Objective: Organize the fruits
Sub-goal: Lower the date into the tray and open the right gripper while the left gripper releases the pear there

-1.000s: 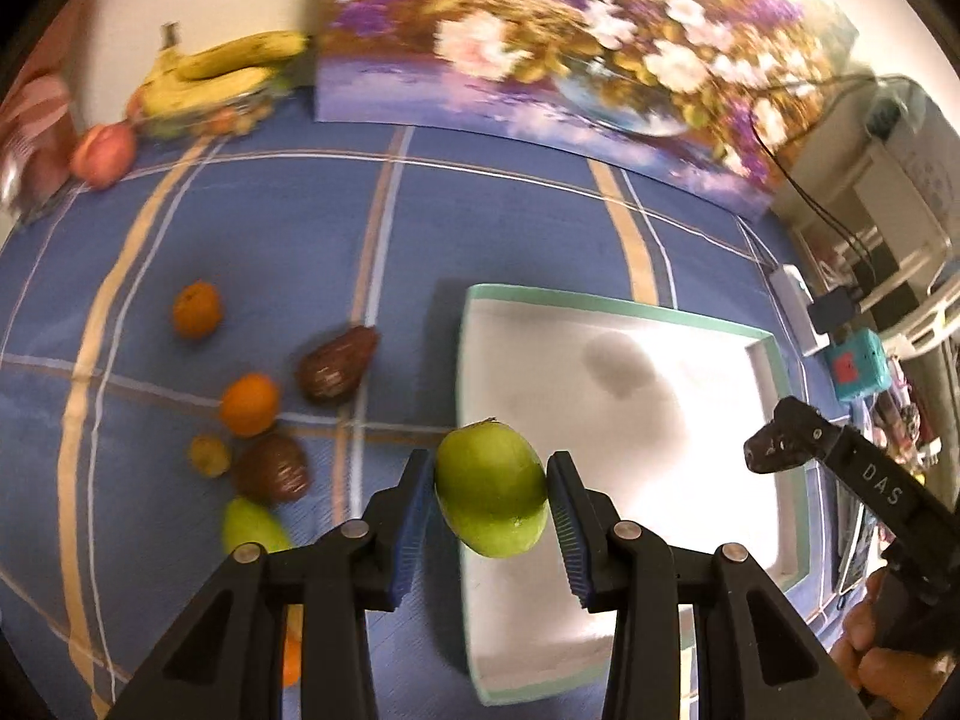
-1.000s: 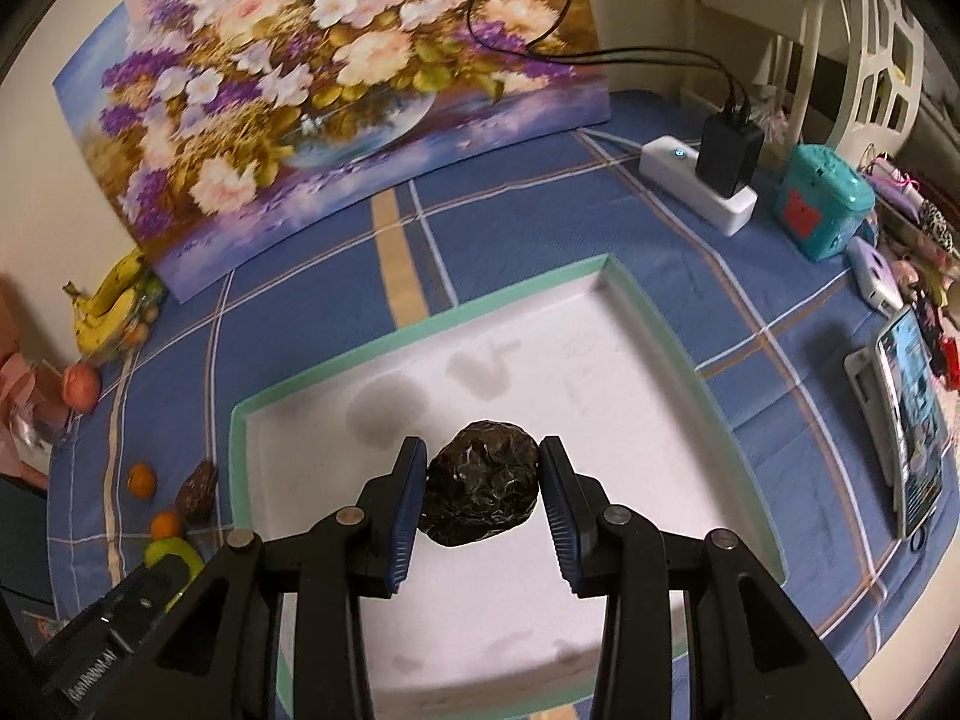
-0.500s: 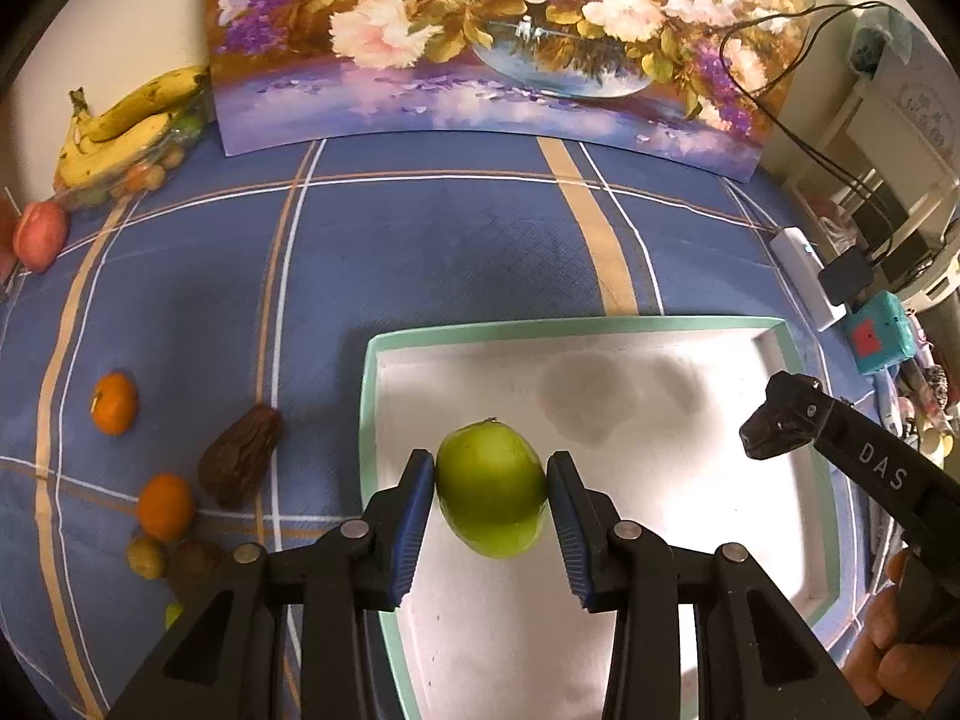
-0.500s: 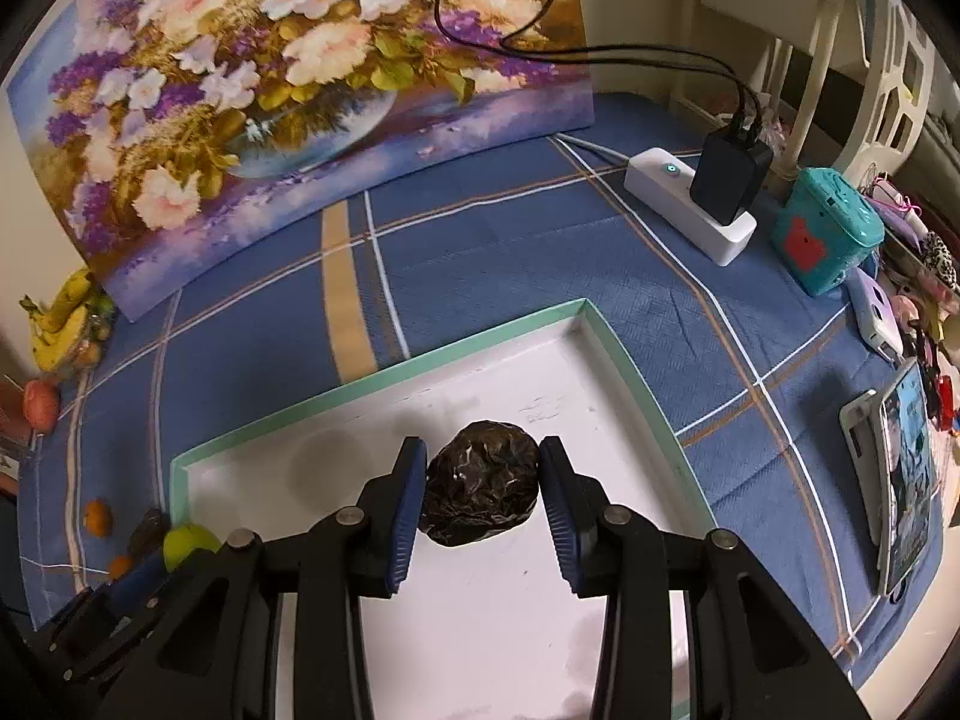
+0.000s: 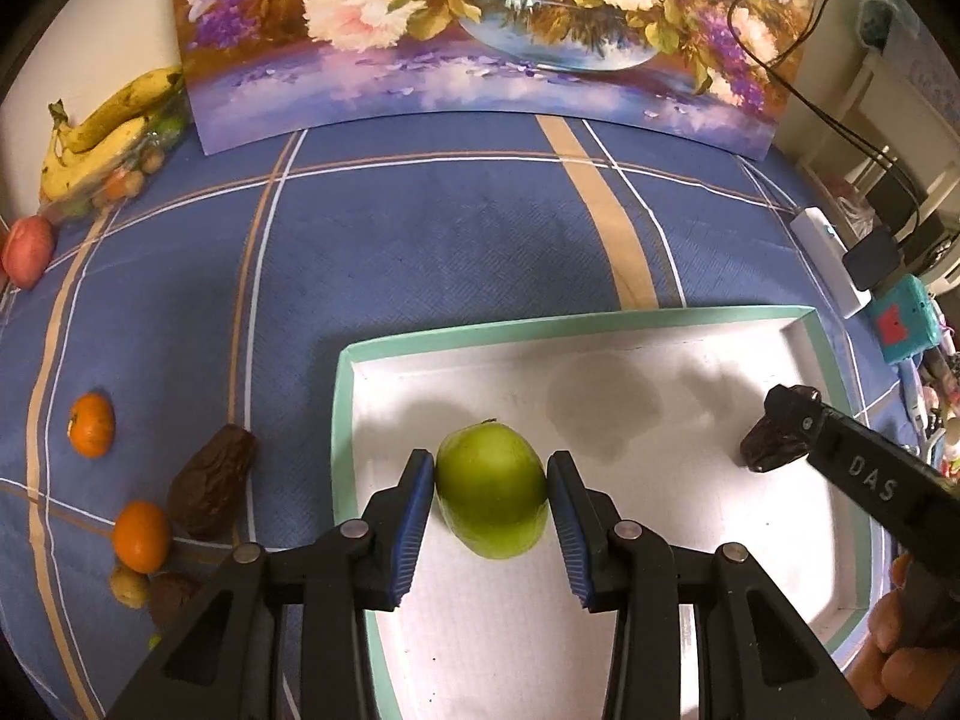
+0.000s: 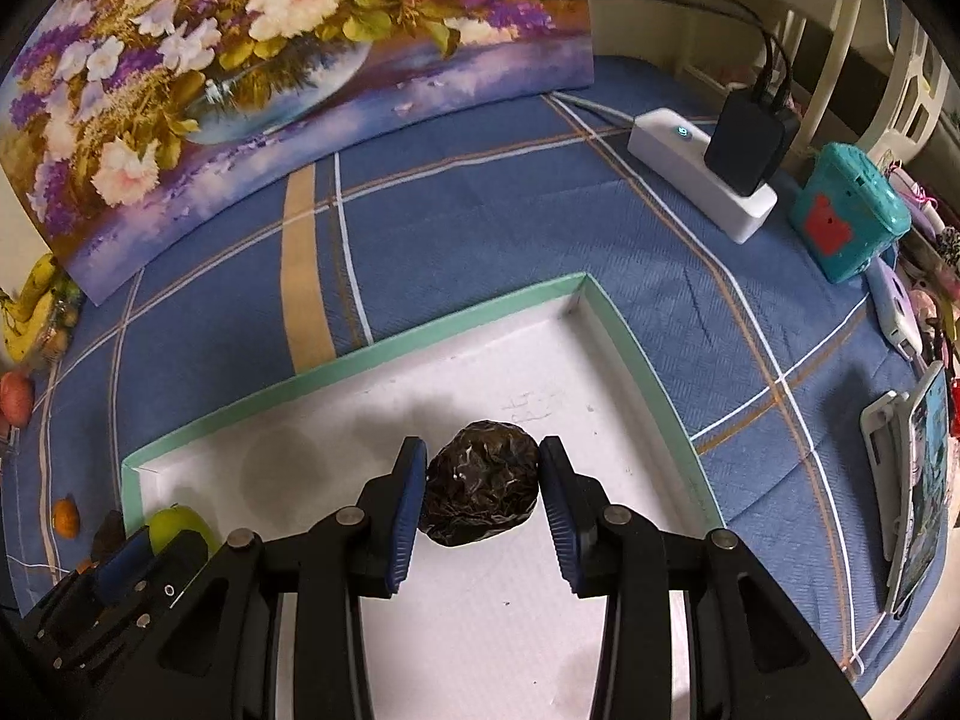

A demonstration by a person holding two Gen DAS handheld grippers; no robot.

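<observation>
Green fruit: a smooth round green fruit (image 5: 491, 492) sits clamped between the blue ribbed pads of my left gripper (image 5: 489, 501), over the white floor of the tray close to its left rim.
Tray: shallow white rectangular tray with a mint-green rim (image 5: 540, 330), lying on the blue checked tablecloth (image 5: 420, 240).
Dark fruit: a wrinkled, glossy dark brown fruit (image 6: 480, 492) is pinched between the pads of my right gripper (image 6: 482, 495), over the tray near its far right corner.
Fingers: both pairs narrow, each closed on its fruit.
Contact with tray: I cannot tell whether either fruit touches the floor.
Left edge of the cloth: two small oranges (image 5: 91, 424), a brown wrinkled fruit (image 5: 210, 489), still outside the tray.
Far left corner: yellow bananas (image 5: 102, 132), a red apple (image 5: 27, 252).
Far edge: floral painting (image 5: 480, 30) leaning upright.
</observation>
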